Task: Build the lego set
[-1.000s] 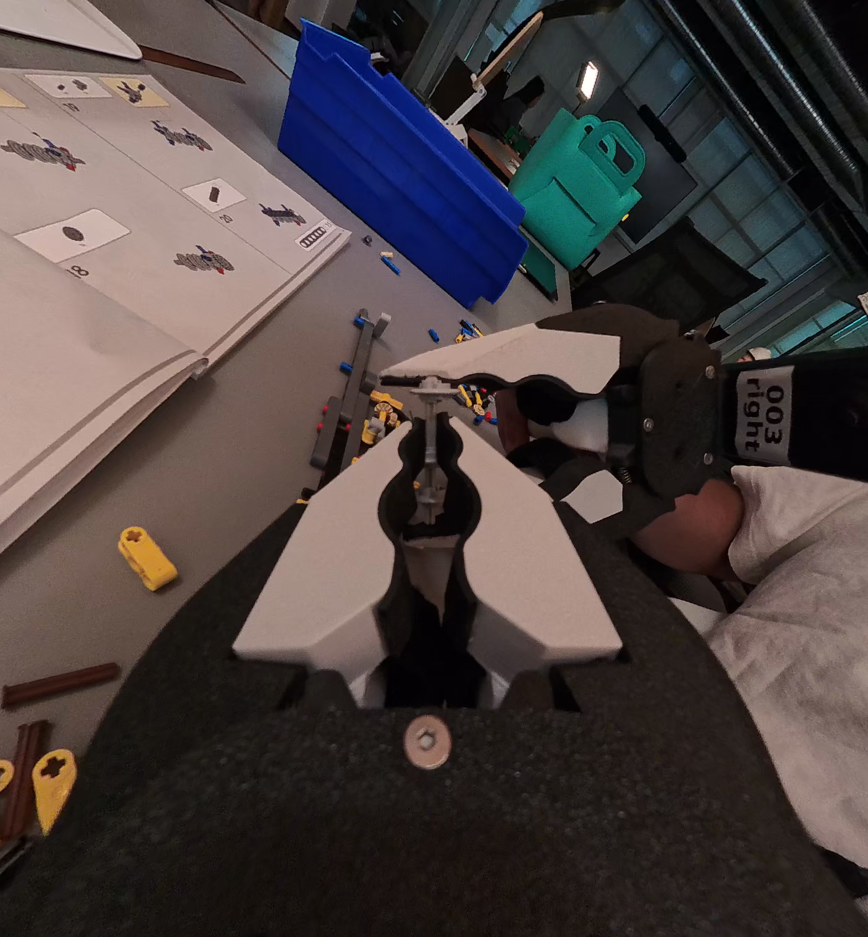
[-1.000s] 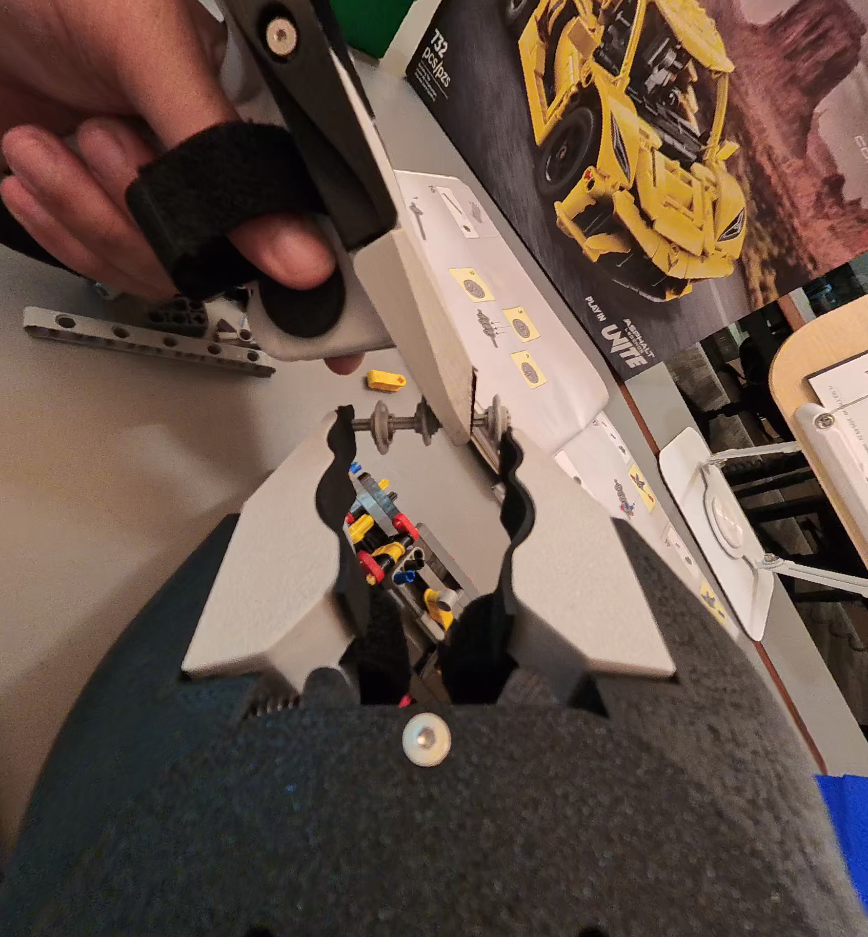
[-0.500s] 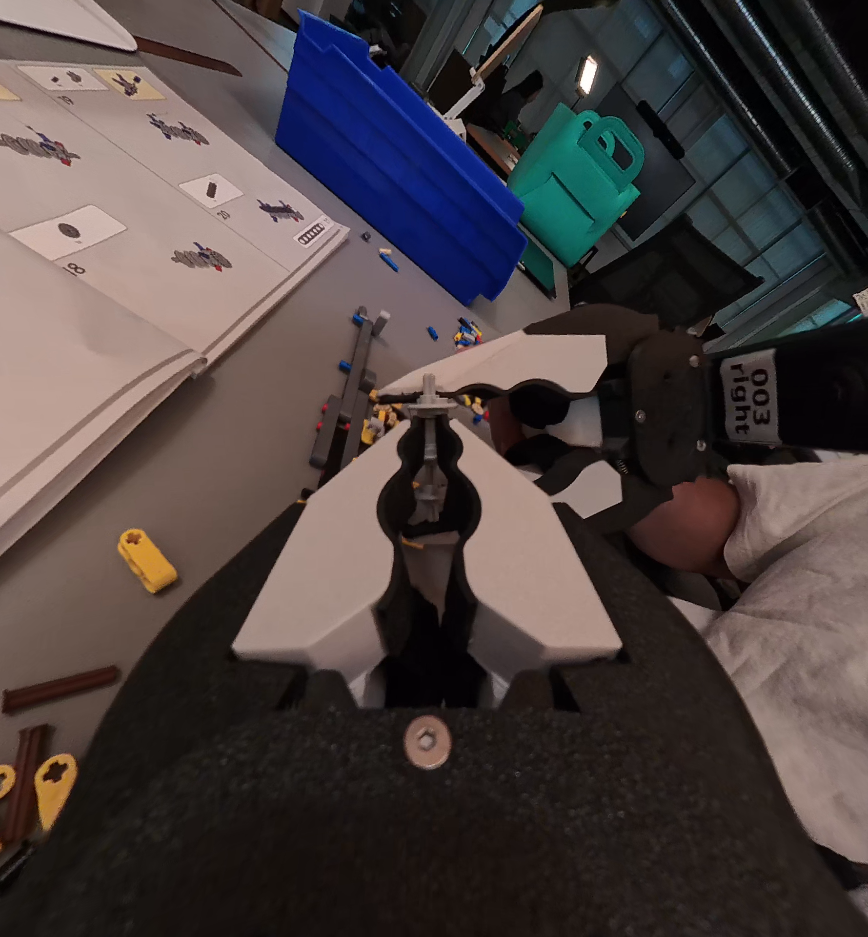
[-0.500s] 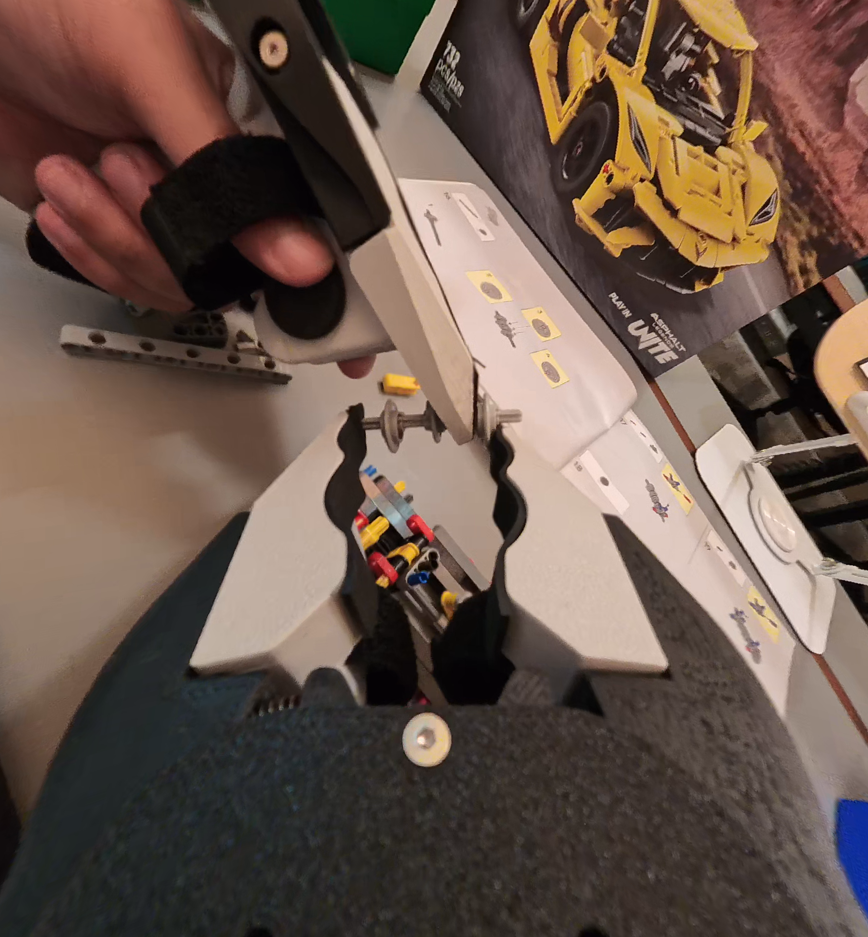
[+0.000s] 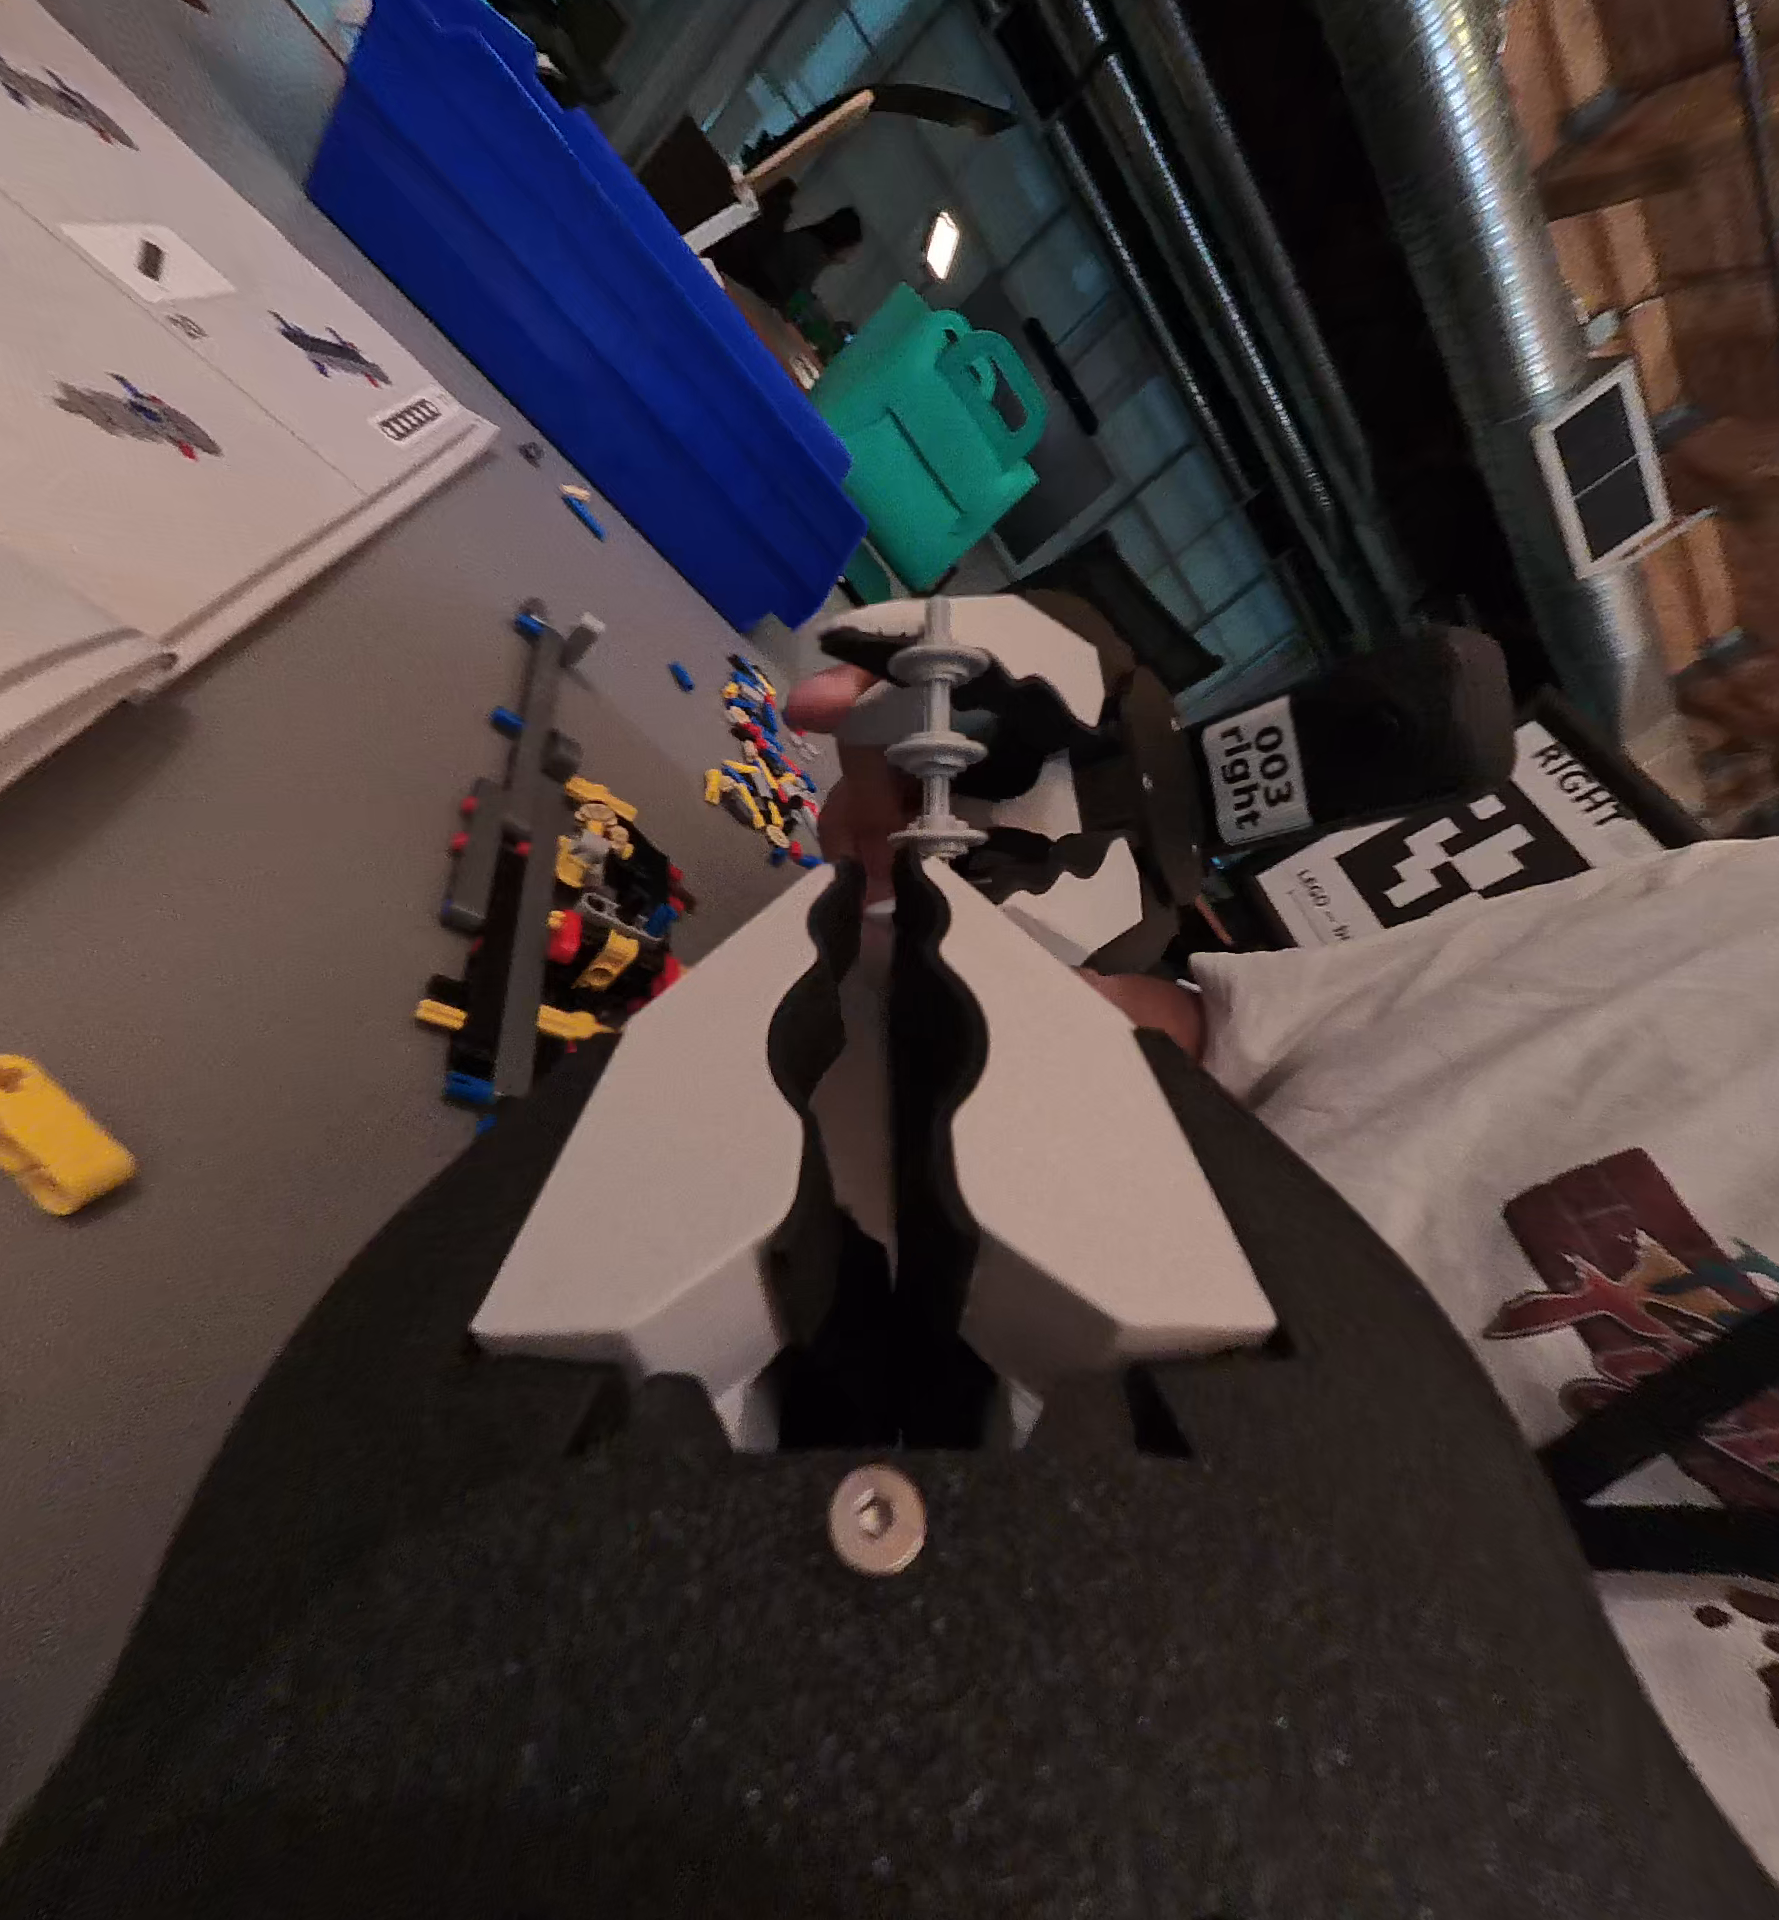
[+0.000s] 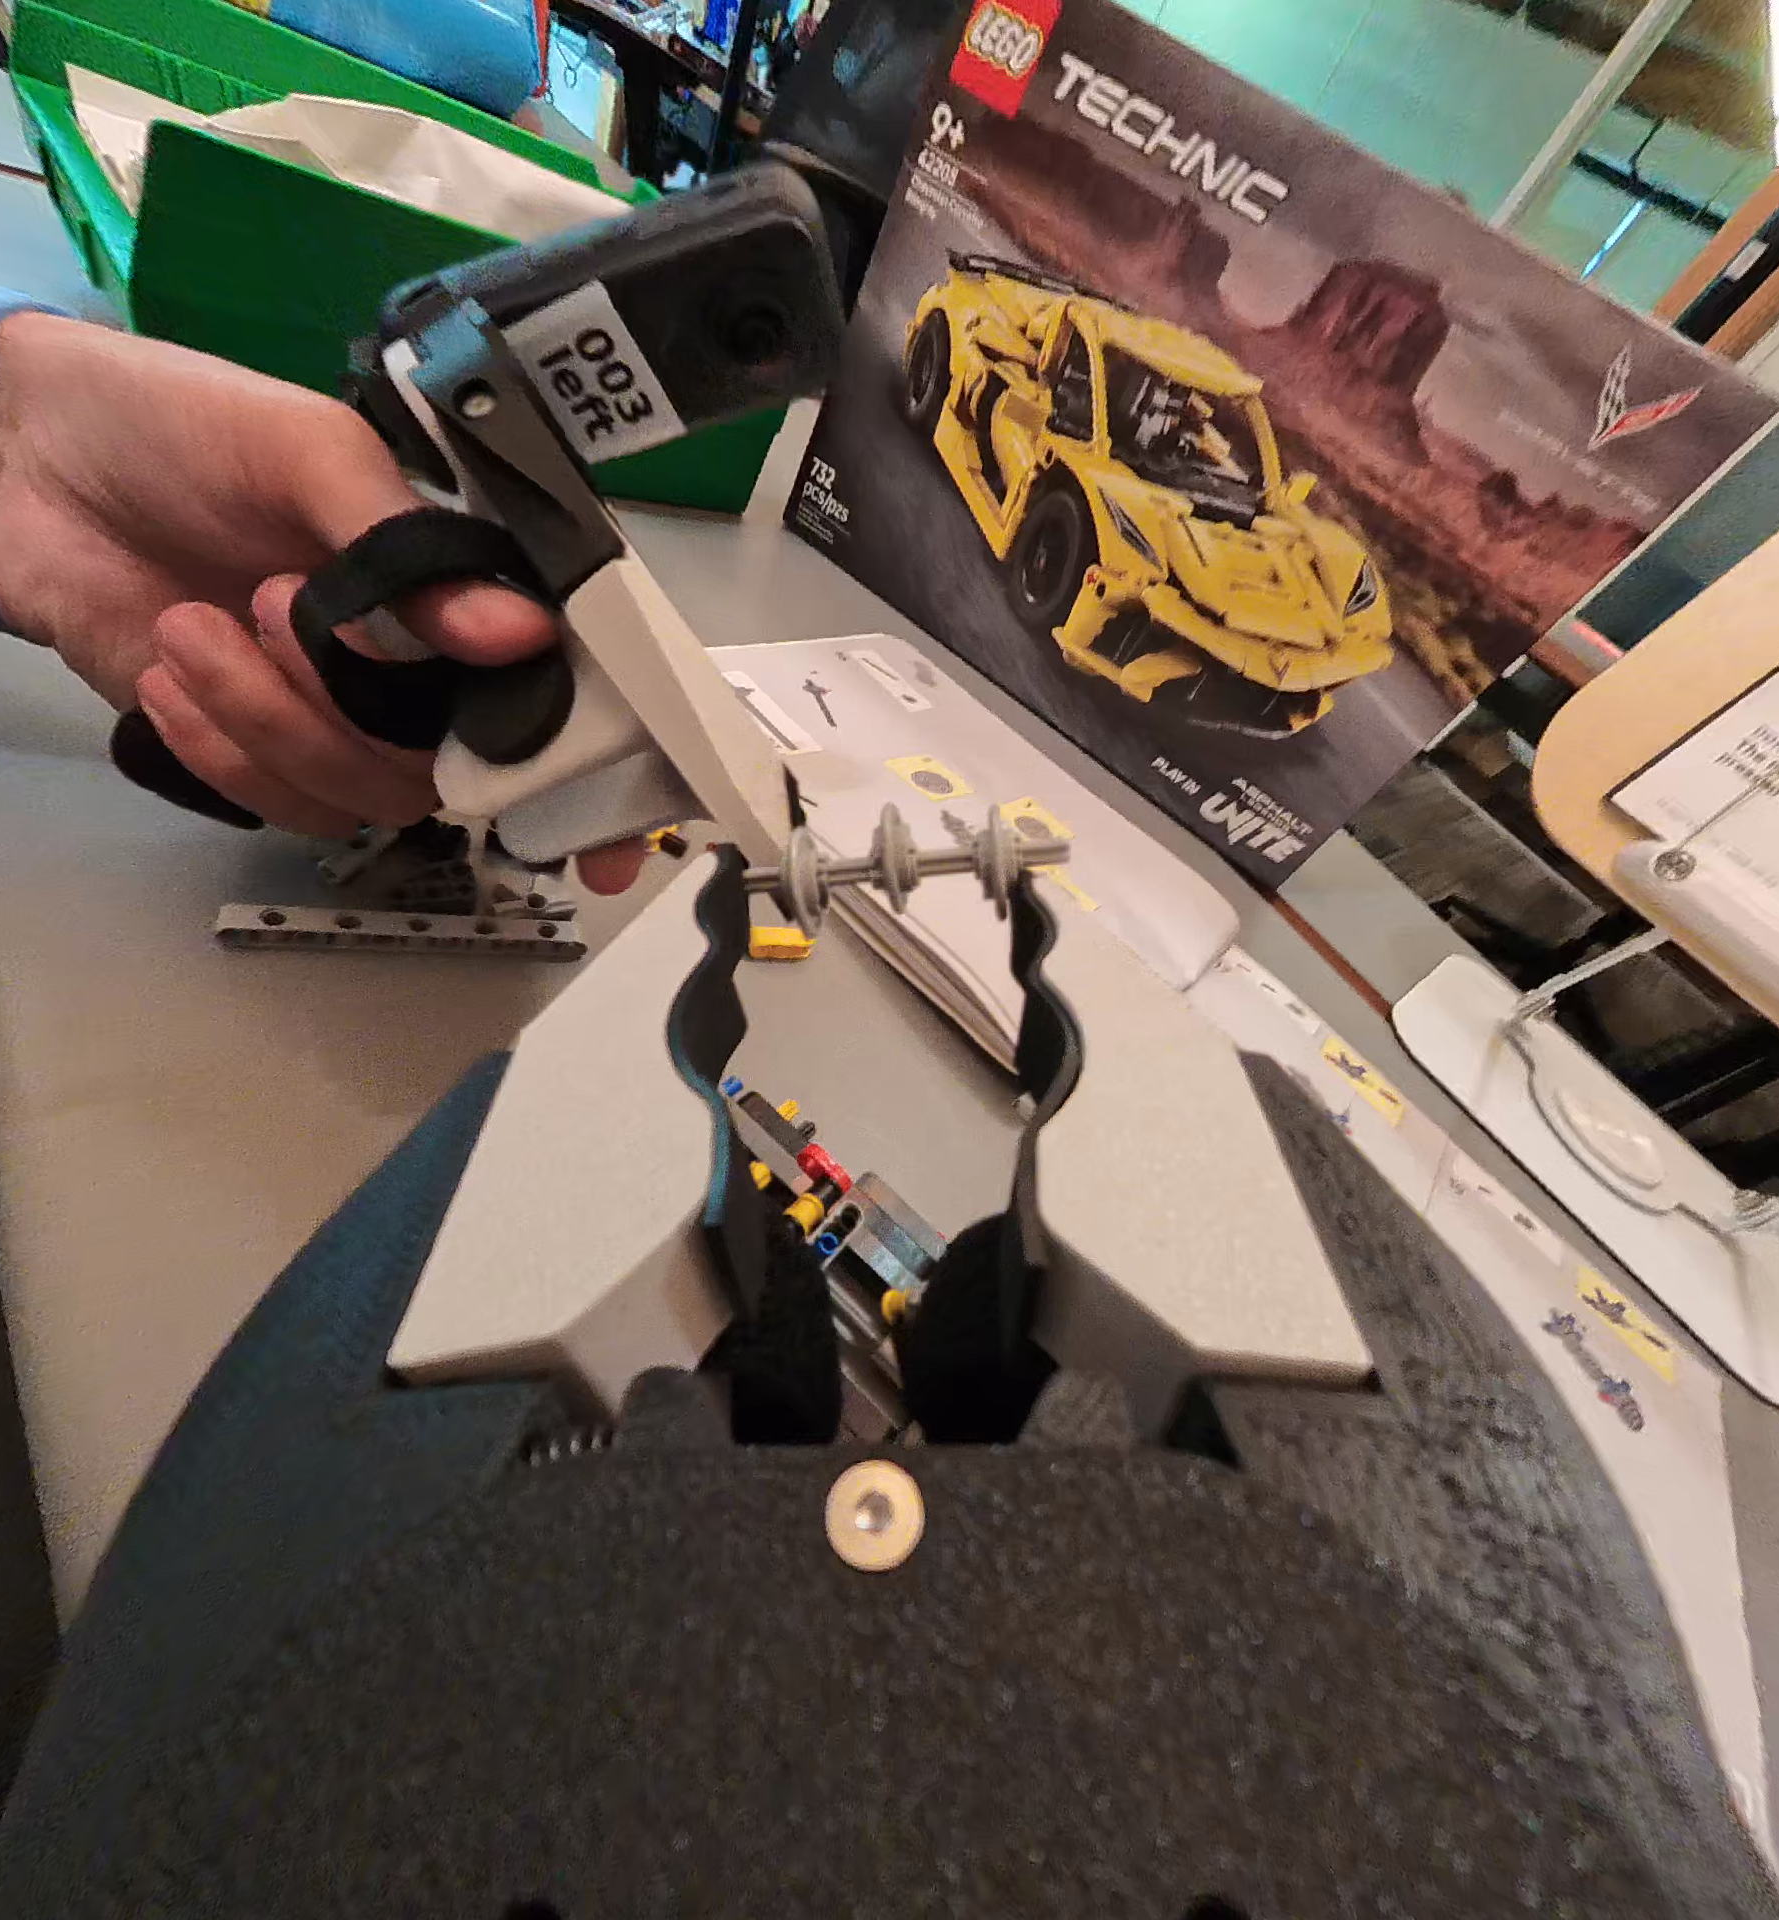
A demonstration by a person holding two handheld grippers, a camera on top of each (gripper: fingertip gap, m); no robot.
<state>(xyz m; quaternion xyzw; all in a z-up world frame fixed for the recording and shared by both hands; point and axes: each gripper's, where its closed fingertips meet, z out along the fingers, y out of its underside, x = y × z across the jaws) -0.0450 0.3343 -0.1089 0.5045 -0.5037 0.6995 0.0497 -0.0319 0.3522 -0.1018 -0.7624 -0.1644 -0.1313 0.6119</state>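
A grey axle with three grey discs [image 6: 895,873] lies across the tips of my right gripper [image 6: 872,878]. The left fingertip meets the axle's end and the right fingertip meets the last disc, so the axle is clamped lengthwise above the table. In the left wrist view the axle [image 5: 932,748] stands just beyond my left gripper [image 5: 877,873]. Its jaws are almost closed with nothing seen in the gap, and its tips touch the axle's near end. The left gripper [image 6: 783,821] also shows in the right wrist view, held by a hand.
A part-built black, yellow and grey assembly [image 5: 594,914] and a pile of small parts [image 5: 760,769] lie on the grey table. A yellow connector [image 5: 33,1132], the open instruction booklet [image 5: 137,395], a blue bin [image 5: 573,312], the set's box [image 6: 1228,468] and a green bin [image 6: 293,260] surround them. Left and right tips are no more than a few centimetres apart. The yellow connector [image 5: 33,1132] is about equally far from each gripper, around 12 cm. My right wrist view [image 6: 782,932] looks at it from another angle.
The axle was inside my left gripper's jaws; it now sits beyond their tips, still across the right gripper's fingertips. Both grippers have lifted and tilted.
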